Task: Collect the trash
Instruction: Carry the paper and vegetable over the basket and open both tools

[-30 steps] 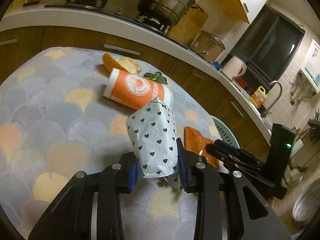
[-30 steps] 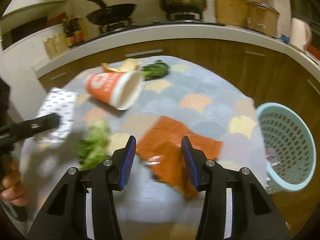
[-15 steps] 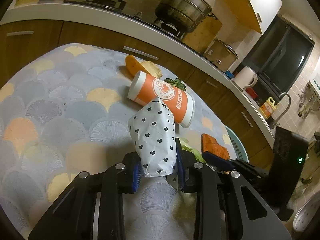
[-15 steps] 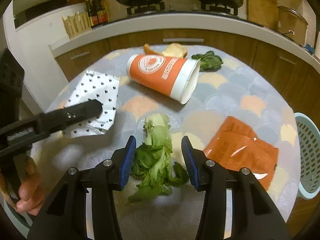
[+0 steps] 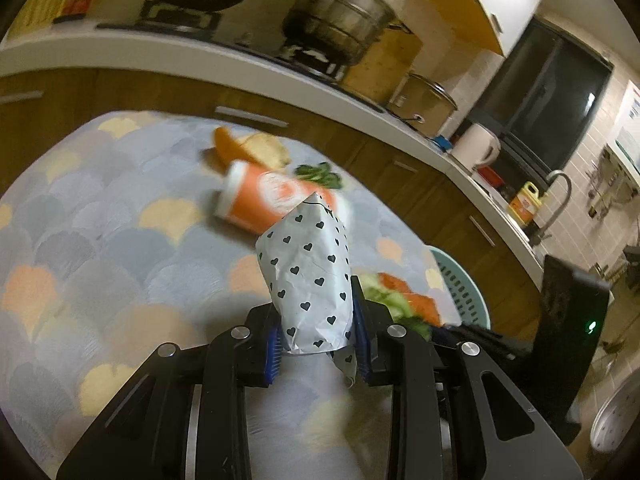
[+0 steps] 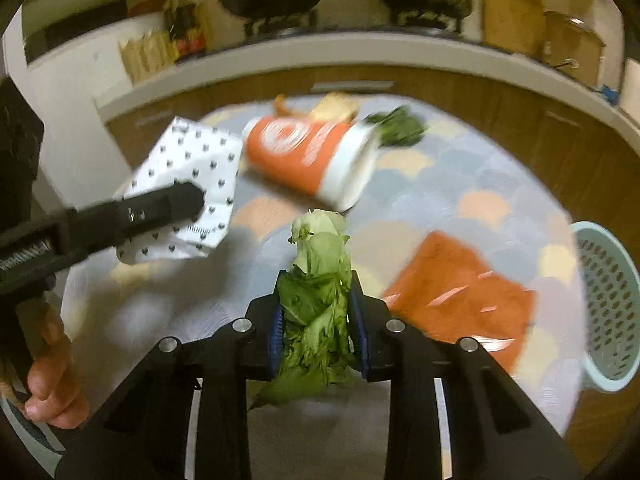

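Observation:
My left gripper (image 5: 316,340) is shut on a white paper wrapper with black hearts (image 5: 308,276), held above the table; it also shows in the right wrist view (image 6: 188,188). My right gripper (image 6: 318,336) is shut on a bunch of green lettuce leaves (image 6: 318,300). An orange paper cup (image 6: 312,160) lies on its side mid-table, also in the left wrist view (image 5: 272,200). An orange foil packet (image 6: 460,296) lies flat to the right. A light blue trash basket (image 6: 608,304) stands beside the table's right edge.
Bread and orange peel (image 5: 252,150) and a dark leafy scrap (image 6: 400,132) lie behind the cup. The round table has a scallop-patterned cloth (image 5: 80,220). A kitchen counter (image 5: 200,56) with wok and pots curves behind.
My right gripper moved left from the orange packet to the lettuce and shut on it, lifting it. My left gripper kept holding the heart wrapper and shifted slightly.

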A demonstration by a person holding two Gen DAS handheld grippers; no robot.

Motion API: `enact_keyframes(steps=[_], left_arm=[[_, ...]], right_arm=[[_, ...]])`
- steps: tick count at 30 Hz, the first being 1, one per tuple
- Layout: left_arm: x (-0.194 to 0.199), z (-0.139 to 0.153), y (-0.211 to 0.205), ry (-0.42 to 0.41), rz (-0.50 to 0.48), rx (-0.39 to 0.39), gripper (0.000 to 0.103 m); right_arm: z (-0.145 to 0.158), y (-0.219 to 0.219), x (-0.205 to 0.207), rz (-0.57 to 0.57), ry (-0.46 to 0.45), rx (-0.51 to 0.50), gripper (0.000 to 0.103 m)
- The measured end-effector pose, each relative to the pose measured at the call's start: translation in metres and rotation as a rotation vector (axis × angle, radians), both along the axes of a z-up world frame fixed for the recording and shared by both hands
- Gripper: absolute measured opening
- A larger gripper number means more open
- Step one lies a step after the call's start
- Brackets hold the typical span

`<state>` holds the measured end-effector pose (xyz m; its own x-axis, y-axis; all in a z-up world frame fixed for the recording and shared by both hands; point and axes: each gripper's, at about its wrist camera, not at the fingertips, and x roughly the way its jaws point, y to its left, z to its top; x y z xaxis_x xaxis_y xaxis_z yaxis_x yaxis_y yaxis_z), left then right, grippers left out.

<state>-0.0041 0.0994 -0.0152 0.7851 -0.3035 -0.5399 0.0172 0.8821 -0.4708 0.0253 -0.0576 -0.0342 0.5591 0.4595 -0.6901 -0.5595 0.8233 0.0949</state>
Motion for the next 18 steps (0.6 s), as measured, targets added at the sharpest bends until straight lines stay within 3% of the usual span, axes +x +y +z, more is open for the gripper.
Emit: enact_keyframes(steps=[6,13,18], left_arm=[[0.027,0.018,-0.049,-0.016,-0.125,0.054,0.027],[0.072,0.024,-0.123,0.004,-0.288,0.089,0.026],[0.119,0.011,-0.166,0.099,-0.400,0.016,0.026]], right_arm=[[0.025,-0.070,0.016,-0.147,-0.042,0.063,0.025],[0.030,-0.154,0.039,-0.321,-0.051,0.107,0.025],[0.019,-0.206,0.051,-0.431,-0.033,0.115,0.025]])
